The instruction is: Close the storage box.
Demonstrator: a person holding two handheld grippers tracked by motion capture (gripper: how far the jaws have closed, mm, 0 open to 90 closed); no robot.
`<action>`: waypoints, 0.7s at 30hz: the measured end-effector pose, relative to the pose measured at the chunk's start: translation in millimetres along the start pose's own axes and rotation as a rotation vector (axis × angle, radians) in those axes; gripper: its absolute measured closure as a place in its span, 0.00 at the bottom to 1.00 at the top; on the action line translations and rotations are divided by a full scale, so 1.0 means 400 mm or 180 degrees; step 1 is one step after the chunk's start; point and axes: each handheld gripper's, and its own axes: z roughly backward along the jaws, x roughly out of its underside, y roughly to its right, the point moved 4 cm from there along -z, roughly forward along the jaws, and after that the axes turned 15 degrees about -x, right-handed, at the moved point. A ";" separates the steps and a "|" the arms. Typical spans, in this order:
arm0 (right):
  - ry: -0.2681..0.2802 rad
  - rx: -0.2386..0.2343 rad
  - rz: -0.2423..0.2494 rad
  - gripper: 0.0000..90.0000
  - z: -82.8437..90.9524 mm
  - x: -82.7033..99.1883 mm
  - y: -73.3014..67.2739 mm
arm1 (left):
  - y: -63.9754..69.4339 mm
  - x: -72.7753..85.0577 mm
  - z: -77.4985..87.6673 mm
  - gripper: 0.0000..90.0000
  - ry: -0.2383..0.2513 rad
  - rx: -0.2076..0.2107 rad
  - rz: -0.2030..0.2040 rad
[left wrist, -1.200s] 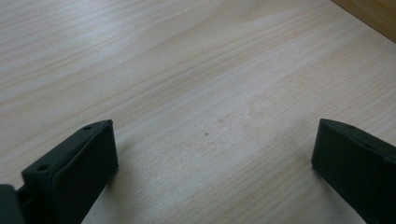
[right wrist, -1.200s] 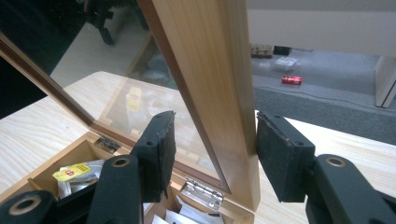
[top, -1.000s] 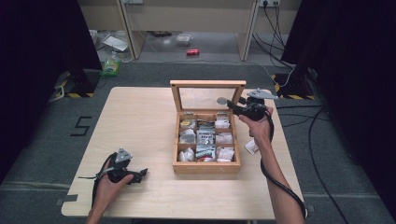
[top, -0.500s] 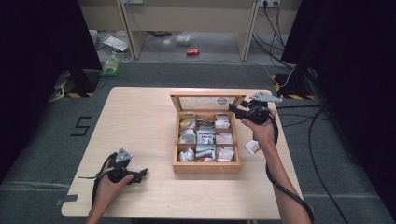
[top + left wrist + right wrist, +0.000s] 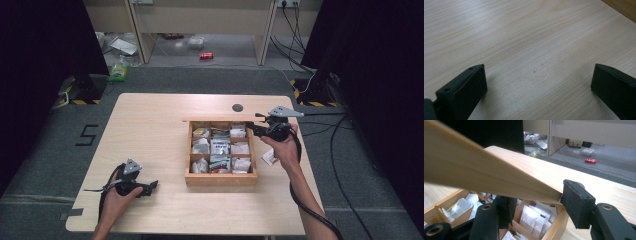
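Observation:
A wooden box [image 5: 220,179] with several compartments of tea bags [image 5: 219,147] sits right of the table's middle. Its hinged lid [image 5: 220,119] hangs tilted over the back row, edge-on in the high view. My right gripper [image 5: 252,127] is at the lid's right corner. In the right gripper view the lid [image 5: 486,170] crosses above one jaw and its corner touches the other pad [image 5: 576,205]. This gripper [image 5: 536,207] has just opened a little and does not pinch the lid. My left gripper [image 5: 152,186] rests open on bare table [image 5: 531,50] at the front left.
A loose white packet [image 5: 269,157] lies on the table just right of the box, under my right wrist. A dark cable hole [image 5: 237,107] sits behind the box. Cables trail off the table's right side. A red can [image 5: 206,55] and a green bottle [image 5: 118,70] lie on the floor beyond.
The lid has swung down from upright to a low tilt over the box. My right gripper came down and nearer with it. The left gripper has not moved.

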 end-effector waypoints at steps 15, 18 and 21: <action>-0.0058 -0.0082 0.0002 0.50 0.012 0.042 -0.018 | 0.000 0.000 0.000 0.00 0.0005 0.0001 0.0009; -0.0063 -0.0094 0.0002 0.50 0.016 0.049 -0.022 | 0.000 0.000 0.000 0.00 0.0005 0.0000 0.0008; -0.0072 -0.0109 -0.0001 0.50 0.021 0.053 -0.027 | 0.001 0.000 0.000 0.00 0.0006 0.0000 0.0013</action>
